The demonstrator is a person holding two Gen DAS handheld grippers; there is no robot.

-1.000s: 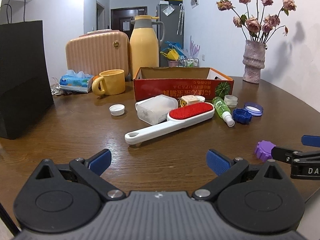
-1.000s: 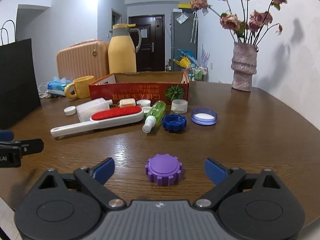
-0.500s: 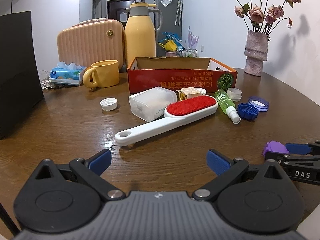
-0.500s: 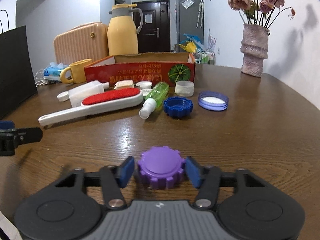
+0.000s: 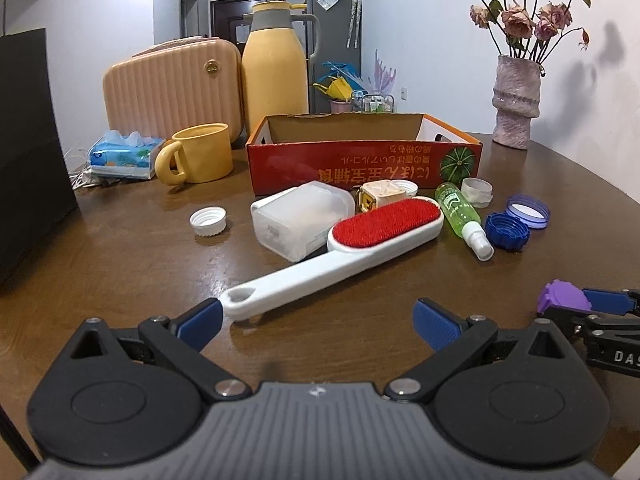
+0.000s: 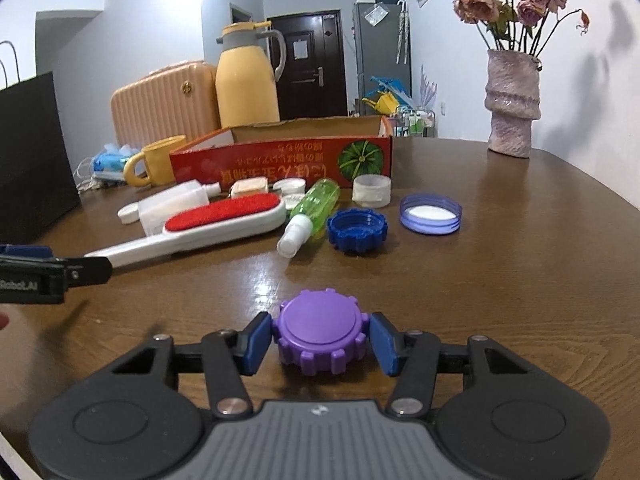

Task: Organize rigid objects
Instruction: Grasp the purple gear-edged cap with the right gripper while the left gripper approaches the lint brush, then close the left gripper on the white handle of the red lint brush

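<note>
My right gripper (image 6: 320, 342) is shut on a purple ridged cap (image 6: 319, 330) that rests on the brown table; the cap (image 5: 562, 297) also shows at the right edge of the left wrist view, clamped between blue pads. My left gripper (image 5: 316, 320) stands open, and the handle end of a white lint brush with a red pad (image 5: 344, 254) lies just inside its left finger. Further back lie a green spray bottle (image 6: 316, 210), a blue cap (image 6: 357, 231), a pale violet lid (image 6: 431, 213), a clear box (image 5: 302, 218) and a white cap (image 5: 208, 221). Behind them stands a red cardboard box (image 5: 362, 160), open on top.
A yellow mug (image 5: 198, 153), a tissue pack (image 5: 122, 158), a peach case (image 5: 172, 88) and a yellow jug (image 5: 276, 64) stand at the back left. A black paper bag (image 5: 28, 148) rises at the left. A vase of dried flowers (image 6: 512, 104) stands at the back right.
The right gripper's jaws have closed on the purple cap, which lay free between them a second ago. My left gripper has moved forward to the brush handle, still open.
</note>
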